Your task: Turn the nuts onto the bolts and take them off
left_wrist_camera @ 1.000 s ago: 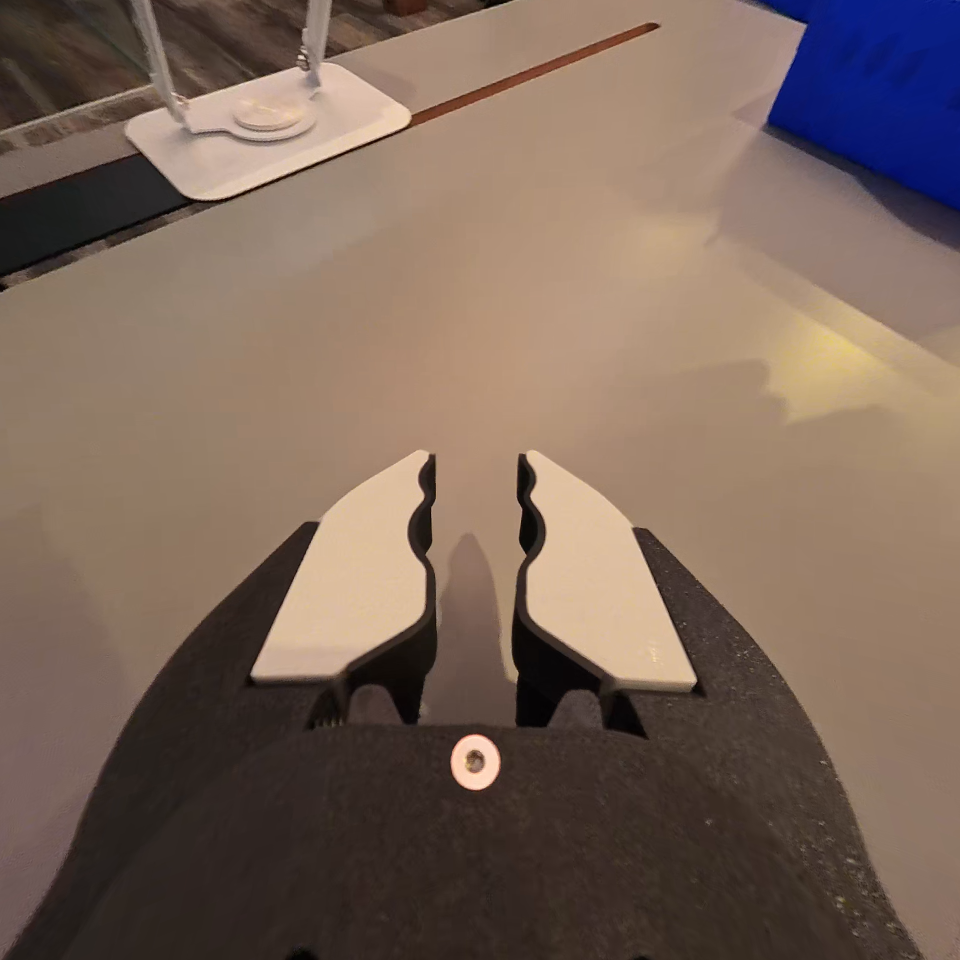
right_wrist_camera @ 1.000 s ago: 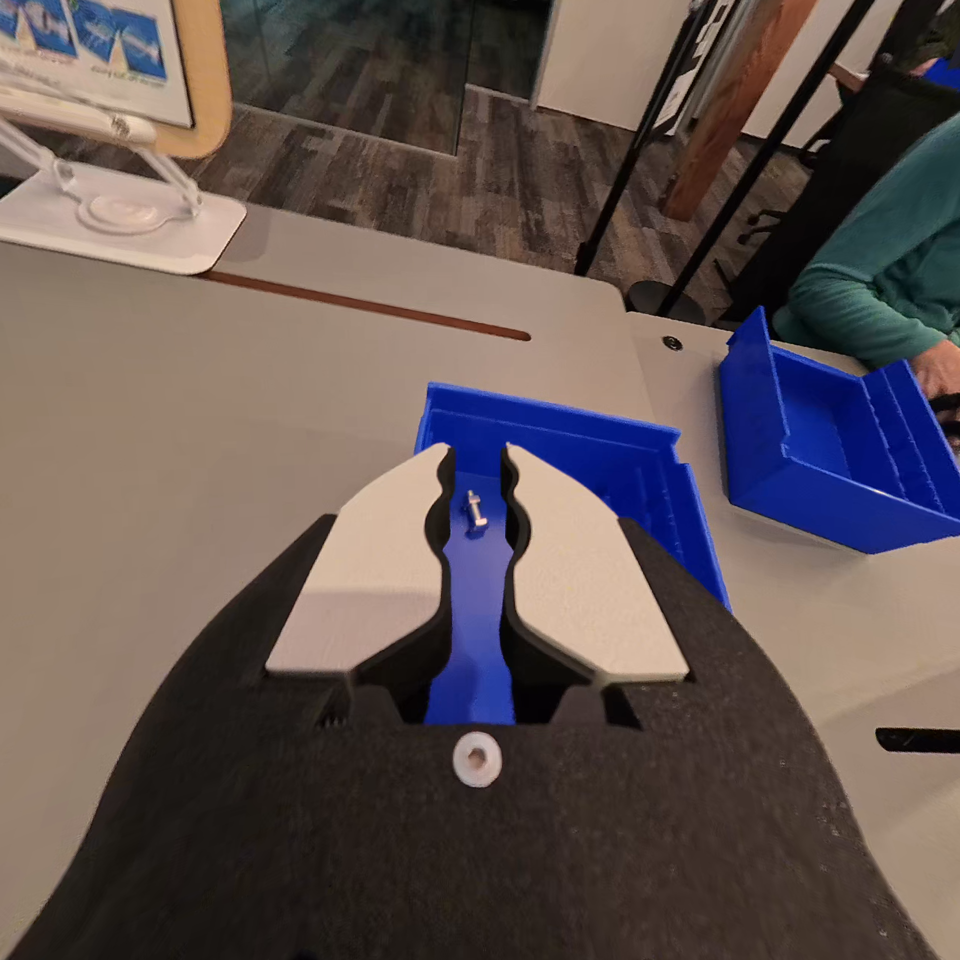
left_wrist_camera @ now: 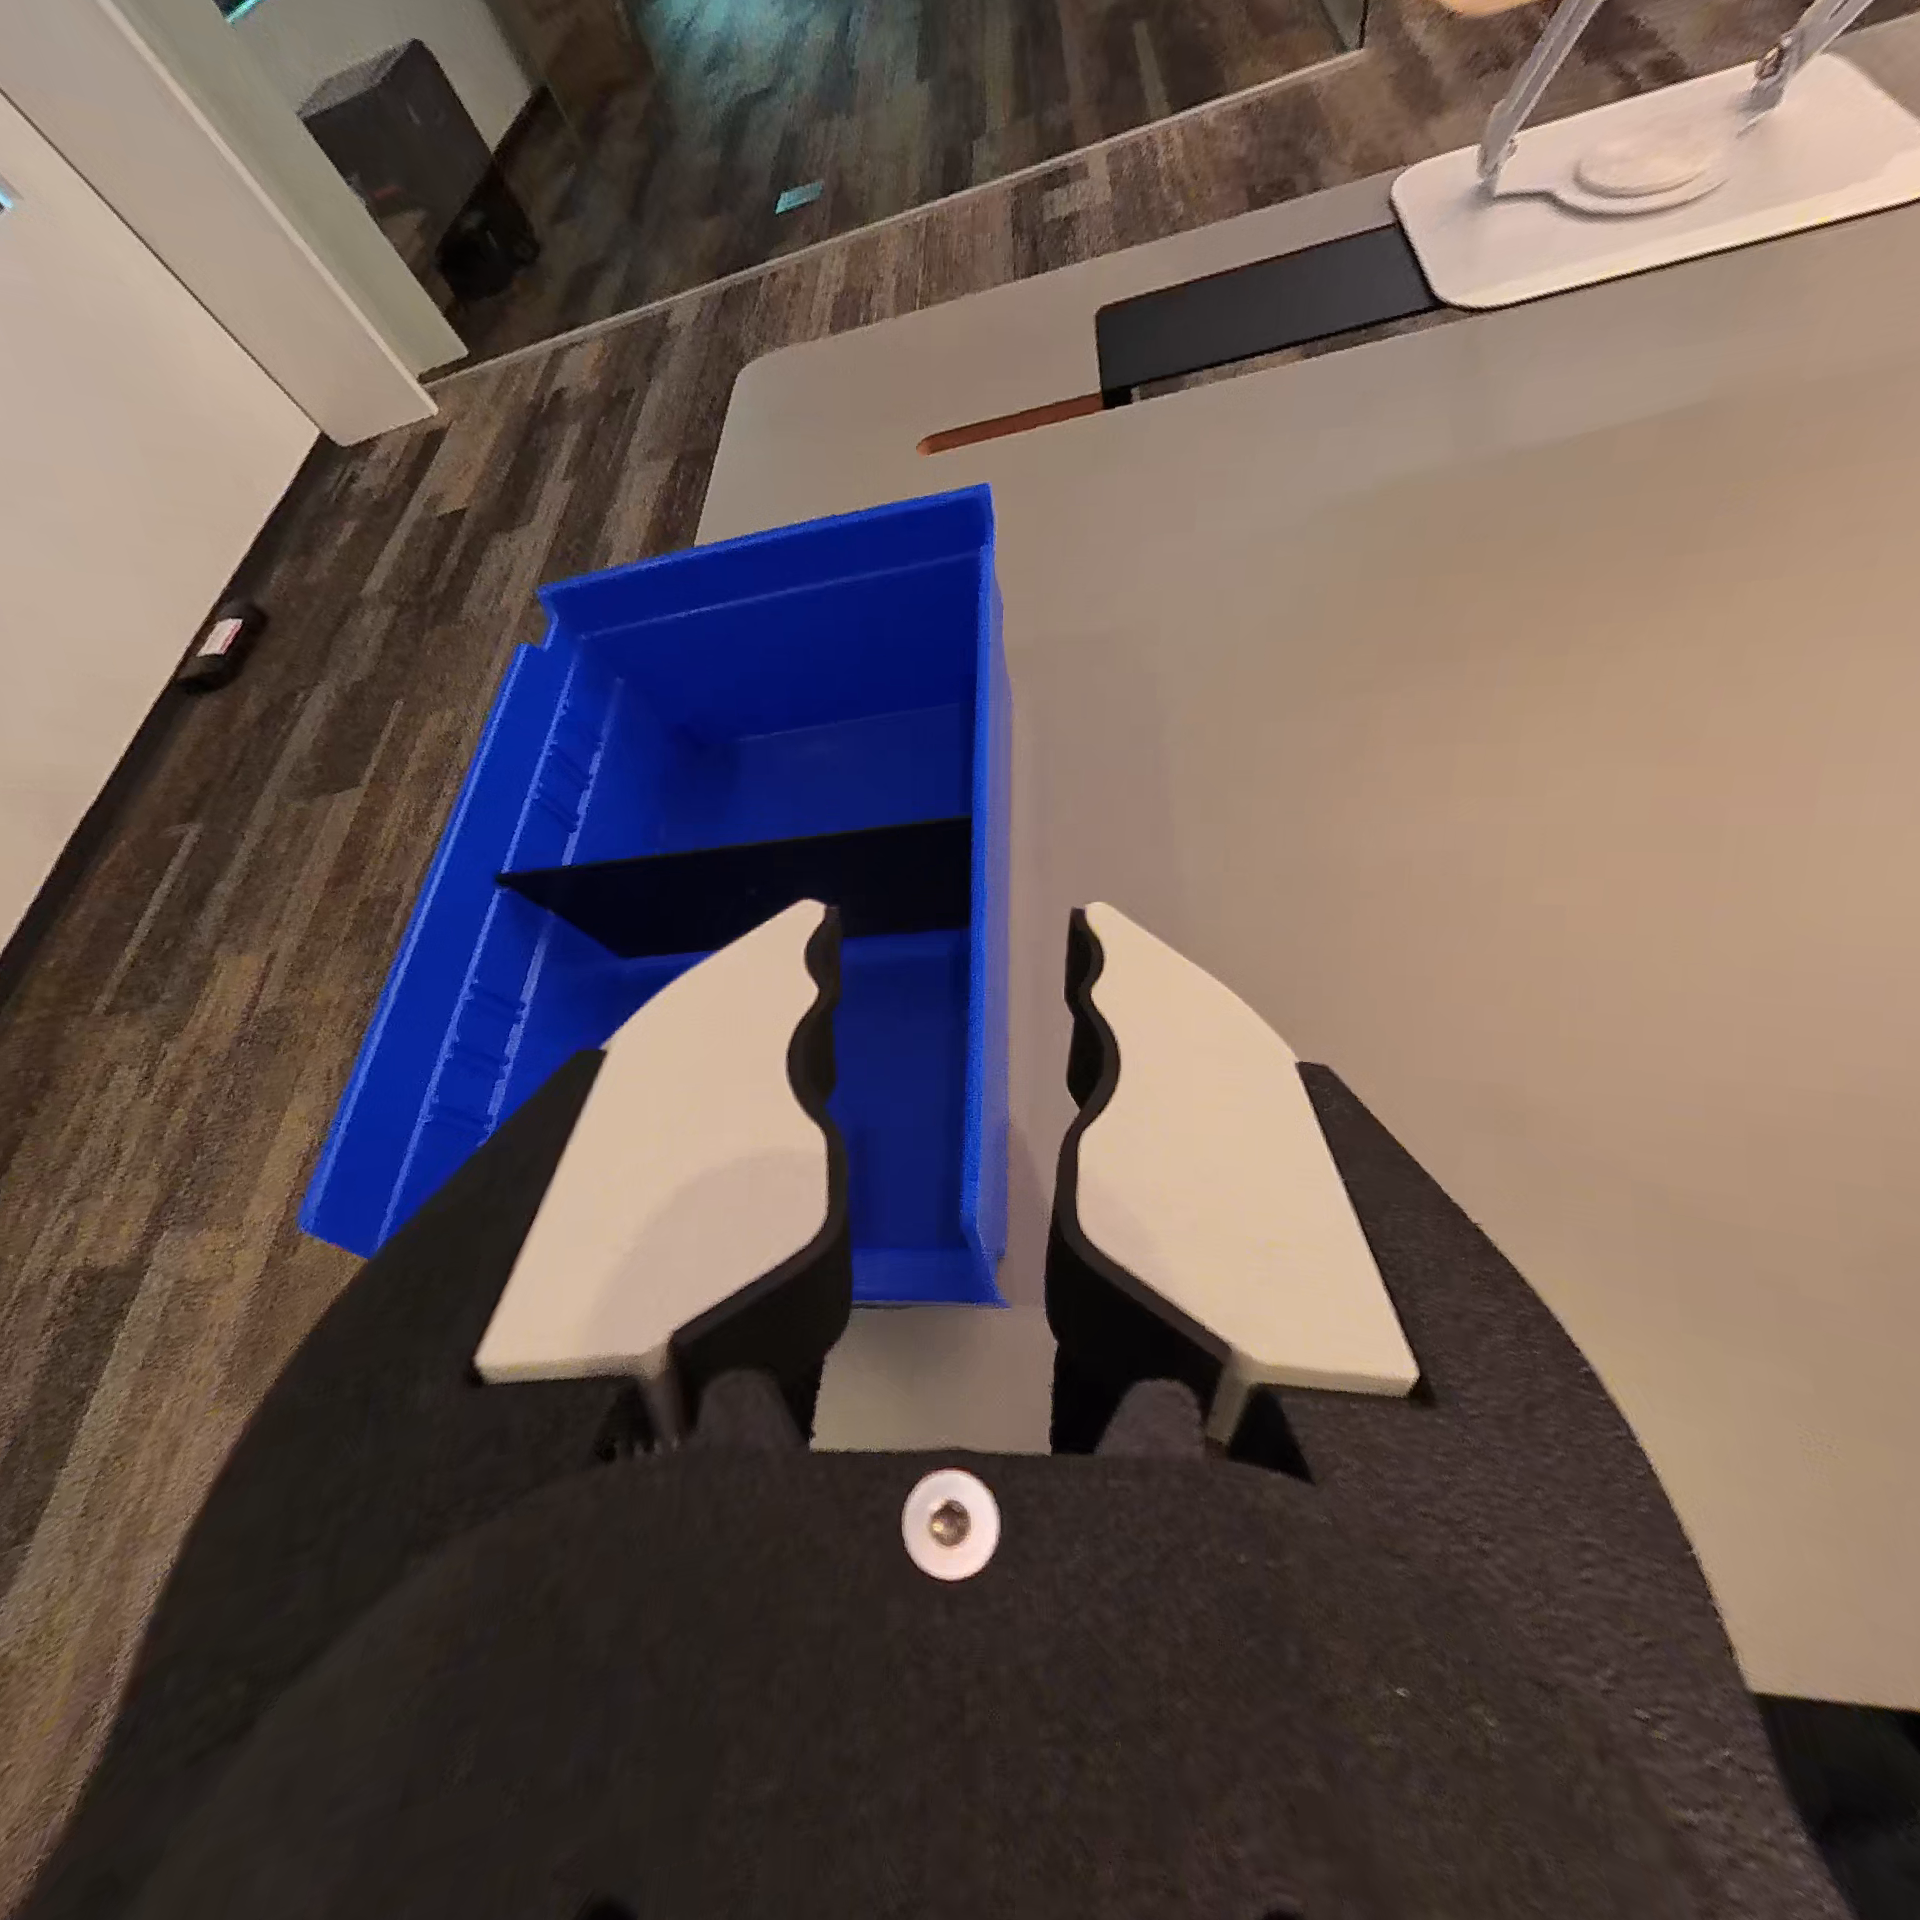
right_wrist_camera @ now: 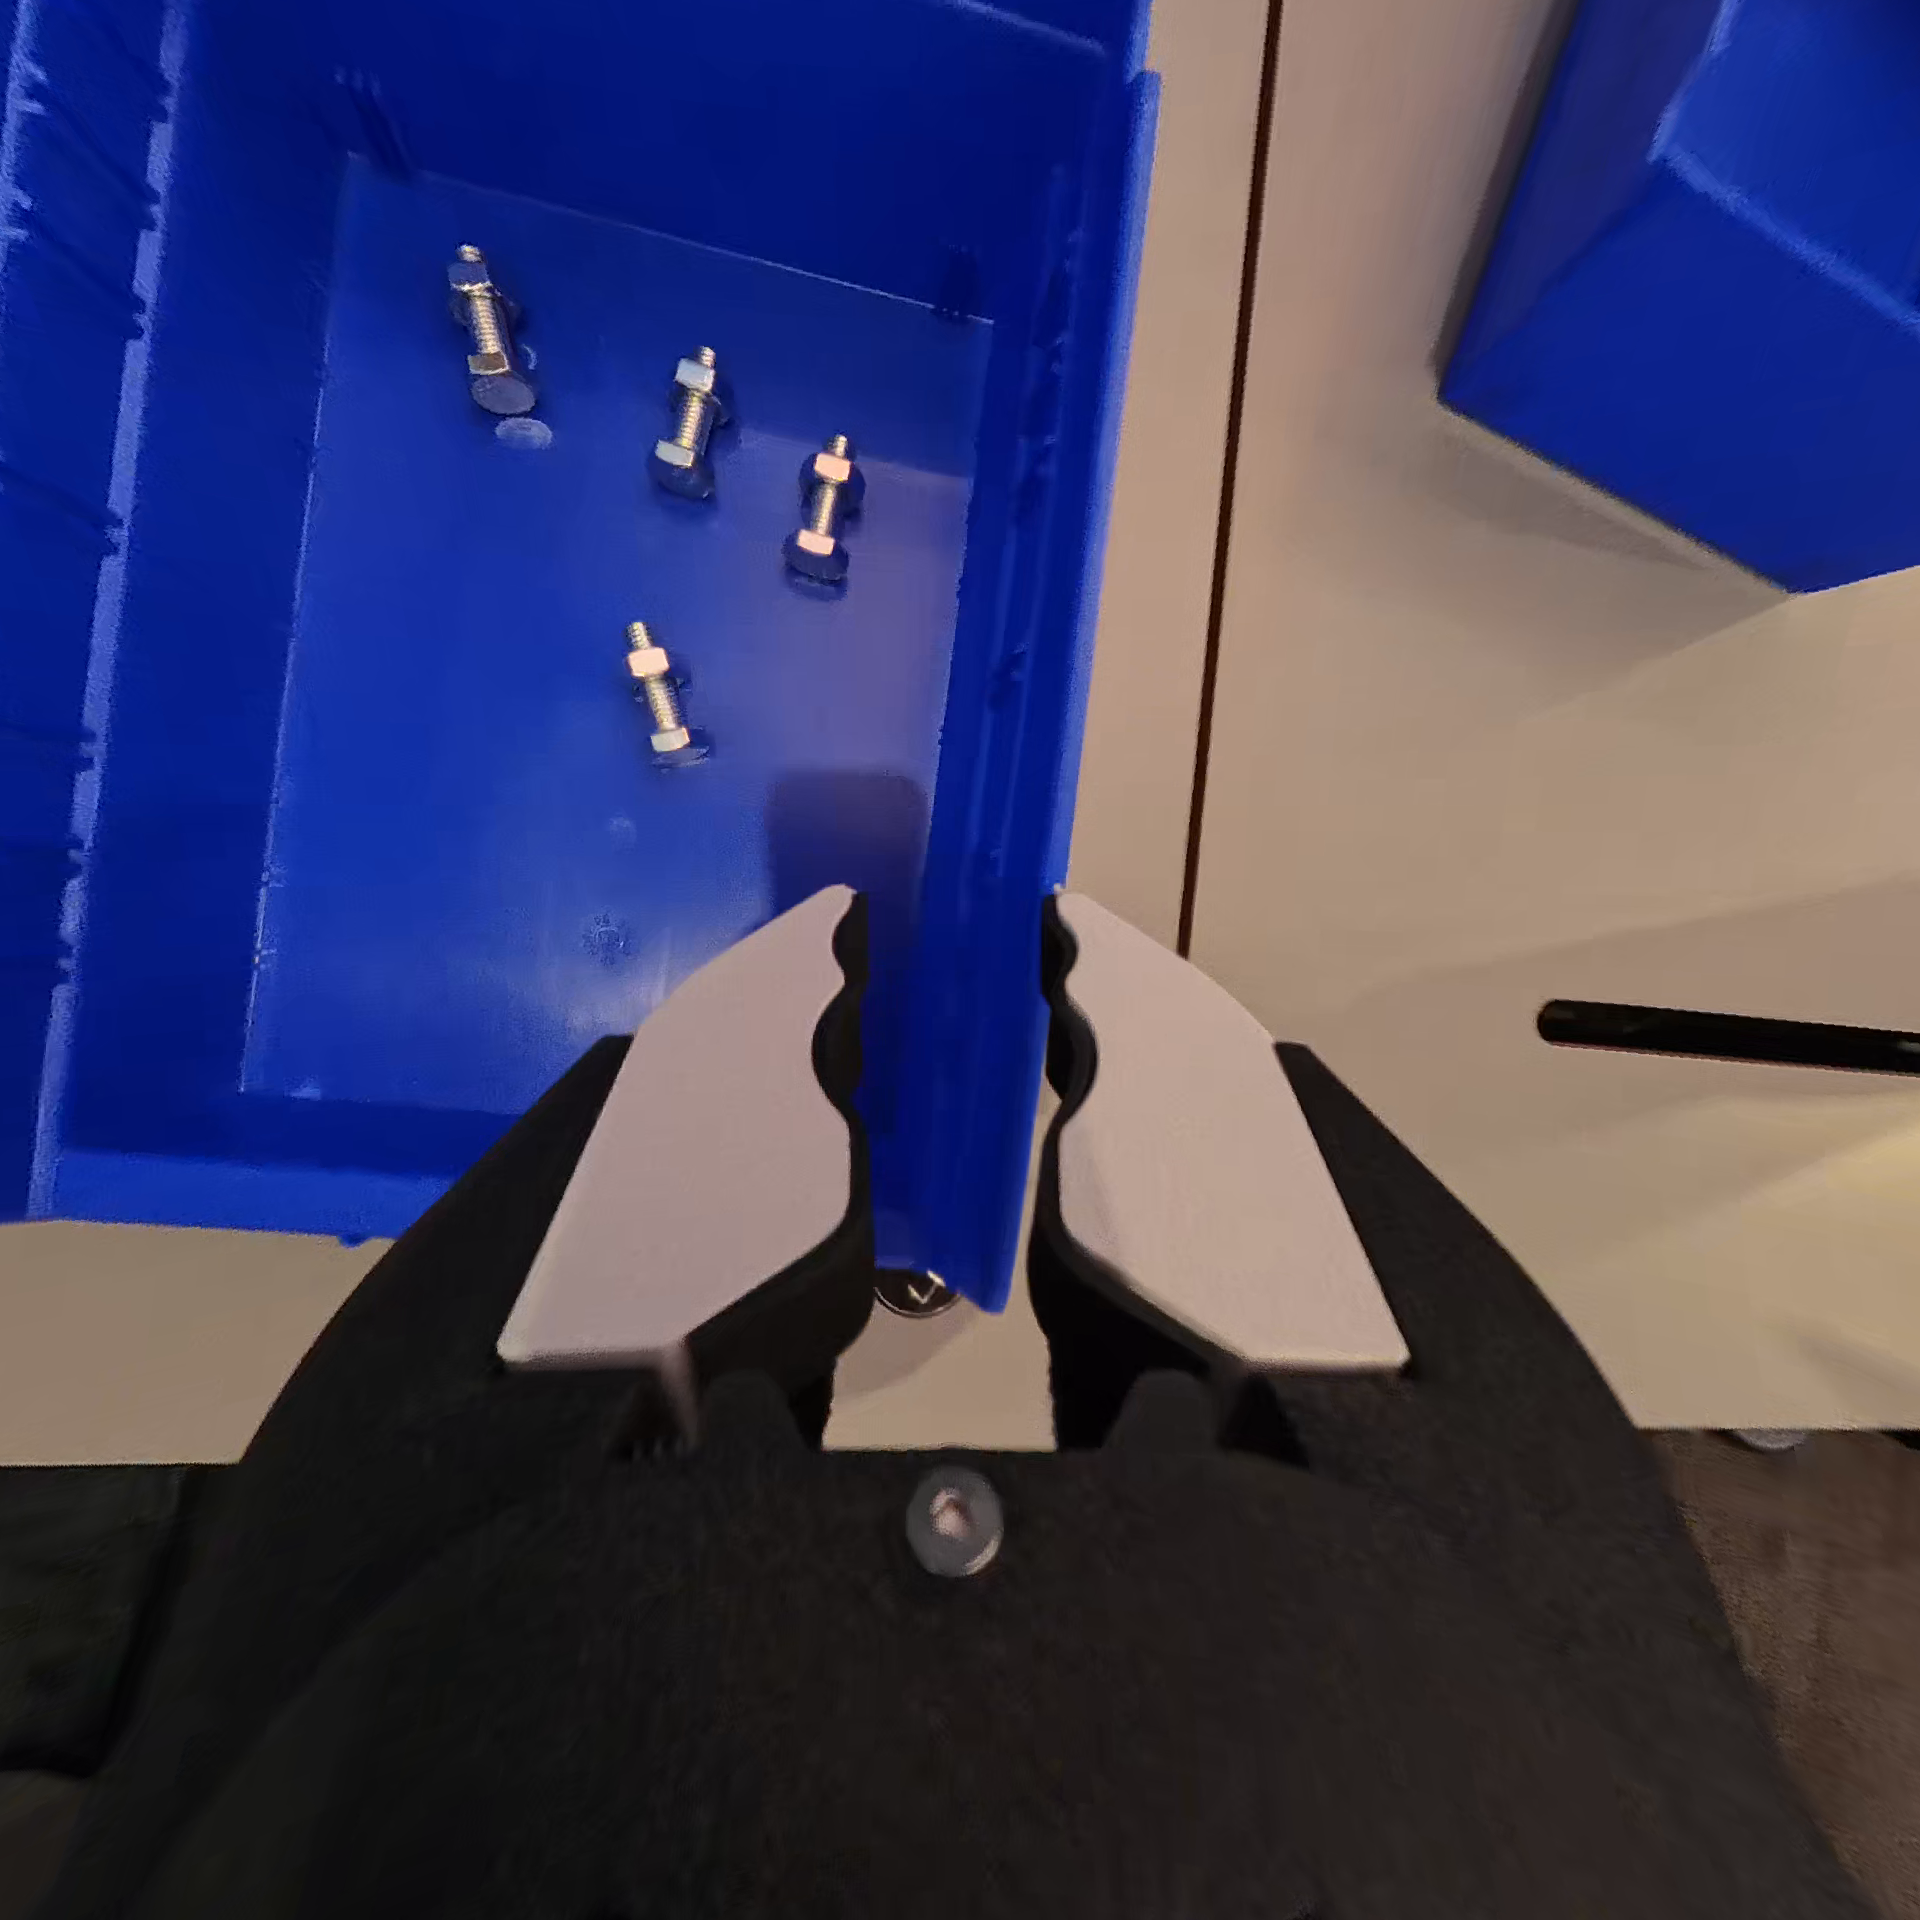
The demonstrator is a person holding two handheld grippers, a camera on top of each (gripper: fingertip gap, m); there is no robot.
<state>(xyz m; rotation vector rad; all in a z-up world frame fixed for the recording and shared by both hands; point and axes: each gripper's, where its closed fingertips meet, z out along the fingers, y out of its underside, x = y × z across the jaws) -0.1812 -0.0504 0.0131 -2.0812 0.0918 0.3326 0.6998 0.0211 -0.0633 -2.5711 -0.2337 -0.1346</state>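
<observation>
Since earlier frame, both grippers swinging over bins. Right gripper (right_wrist_camera: 951, 925) gaping astride bin wall (right_wrist_camera: 997, 831), empty; bolts (right_wrist_camera: 657, 694) lying aside, risking wall snag. Left gripper (left_wrist_camera: 948, 940) gaping, empty.

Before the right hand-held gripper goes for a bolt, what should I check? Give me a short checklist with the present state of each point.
1. Right hand-held gripper open and empty: ok.
2. Bolts in the blue bin, four seen, each with a nut on: ok.
3. Nearest bolt lies apart from the others: ok.
4. Fingers lined up on a bolt: not ok, they straddle the bin's right wall.
5. Left hand-held gripper open and empty: ok.
6. Nuts loose enough to turn: cannot tell.
</observation>
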